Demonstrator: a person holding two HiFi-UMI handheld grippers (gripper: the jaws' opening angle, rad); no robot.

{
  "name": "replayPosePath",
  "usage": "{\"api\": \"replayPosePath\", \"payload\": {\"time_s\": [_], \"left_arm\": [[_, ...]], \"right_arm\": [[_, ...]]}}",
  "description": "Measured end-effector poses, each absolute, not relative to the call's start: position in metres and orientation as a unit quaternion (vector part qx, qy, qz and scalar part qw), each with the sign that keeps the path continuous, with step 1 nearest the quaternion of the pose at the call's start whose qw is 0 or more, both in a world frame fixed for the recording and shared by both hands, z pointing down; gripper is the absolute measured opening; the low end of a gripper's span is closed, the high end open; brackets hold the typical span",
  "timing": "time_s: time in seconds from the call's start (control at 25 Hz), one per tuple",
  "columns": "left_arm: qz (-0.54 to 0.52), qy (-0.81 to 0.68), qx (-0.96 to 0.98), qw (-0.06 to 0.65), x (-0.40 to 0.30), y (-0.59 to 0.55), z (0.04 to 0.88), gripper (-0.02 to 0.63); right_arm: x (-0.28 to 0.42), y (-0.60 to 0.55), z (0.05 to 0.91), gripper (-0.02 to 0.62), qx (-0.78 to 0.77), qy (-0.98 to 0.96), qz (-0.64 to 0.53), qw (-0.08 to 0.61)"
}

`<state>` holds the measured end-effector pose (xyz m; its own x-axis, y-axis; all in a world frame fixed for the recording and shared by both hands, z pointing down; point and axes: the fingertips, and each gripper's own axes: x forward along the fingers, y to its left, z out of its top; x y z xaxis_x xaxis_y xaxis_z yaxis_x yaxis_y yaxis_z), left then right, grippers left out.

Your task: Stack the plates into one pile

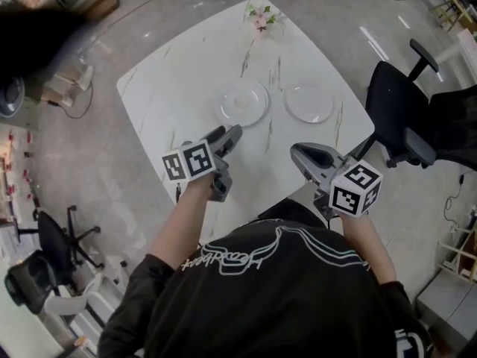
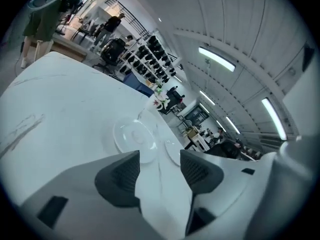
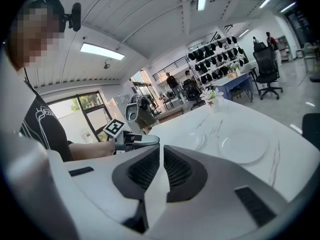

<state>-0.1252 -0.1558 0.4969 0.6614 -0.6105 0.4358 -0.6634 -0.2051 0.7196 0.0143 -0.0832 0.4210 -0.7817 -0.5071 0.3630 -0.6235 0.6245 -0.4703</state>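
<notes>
**Two claws over the near corner, two plates apart ahead.**

The left claw (image 2: 159, 159) gapes wide and empty, probably readied to take a plate. The right claw (image 3: 161, 156) is closed on nothing and seems idle. Both hang over the near corner of the bench (image 1: 171, 88). Mid-bench, the left plate (image 1: 242, 101) and the right plate (image 1: 309, 103) lie side by side, unstacked, the latter nearer the right edge. One flower sprig (image 1: 262, 19) marks the far corner.
</notes>
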Motion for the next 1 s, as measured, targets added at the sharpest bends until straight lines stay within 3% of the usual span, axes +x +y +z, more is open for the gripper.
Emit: {"api": "replayPosePath", "payload": {"time_s": [0.48, 1.0], "left_arm": [[0.025, -0.352, 0.798, 0.489, -0.055, -0.123, 0.465, 0.23], [-0.021, -0.387, 0.708, 0.59, 0.035, -0.176, 0.52, 0.213]], "right_arm": [[0.044, -0.102, 0.421, 0.031, 0.289, -0.904, 0.304, 0.088], [0.149, -0.177, 0.439, 0.031, 0.243, -0.909, 0.318, 0.115]]}}
